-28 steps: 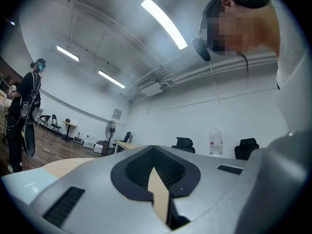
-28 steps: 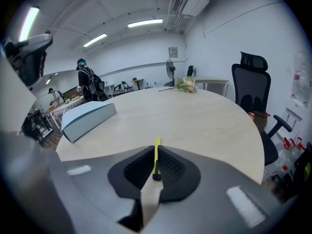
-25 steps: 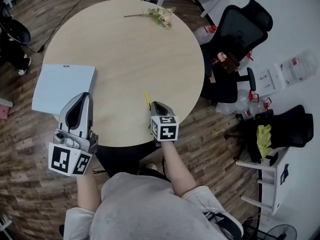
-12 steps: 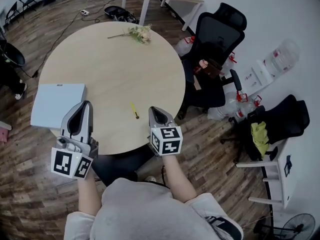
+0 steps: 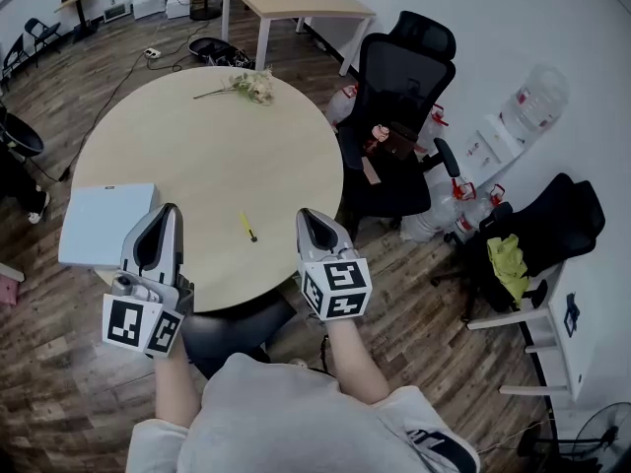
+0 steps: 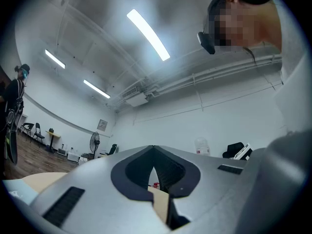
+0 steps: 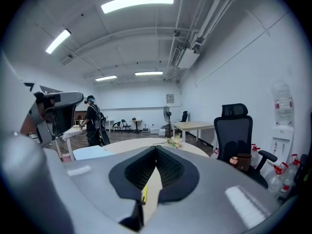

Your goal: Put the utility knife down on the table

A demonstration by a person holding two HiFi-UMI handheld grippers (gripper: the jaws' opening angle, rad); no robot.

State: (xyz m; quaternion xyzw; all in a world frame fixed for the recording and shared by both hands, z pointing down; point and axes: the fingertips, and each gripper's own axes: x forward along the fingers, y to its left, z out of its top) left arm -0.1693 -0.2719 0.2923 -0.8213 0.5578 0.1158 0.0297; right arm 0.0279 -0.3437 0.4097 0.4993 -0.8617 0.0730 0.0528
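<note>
On the round wooden surface (image 5: pixel 197 156), toward the rim nearest the person, a yellow utility knife (image 5: pixel 247 227) lies flat, touched by neither gripper. Left of the knife, the left gripper (image 5: pixel 168 211) is held above the surface, its jaws together with nothing between them. Right of the knife, the right gripper (image 5: pixel 305 216) is held near the rim, its jaws likewise together and empty. The right gripper view shows the knife lying past the slot below the meeting tips. Each gripper carries a cube with black-and-white square markers. Farther left of the knife rests a pale blue flat box (image 5: pixel 104 223). Well beyond the knife lies a flower sprig (image 5: pixel 251 85).
</note>
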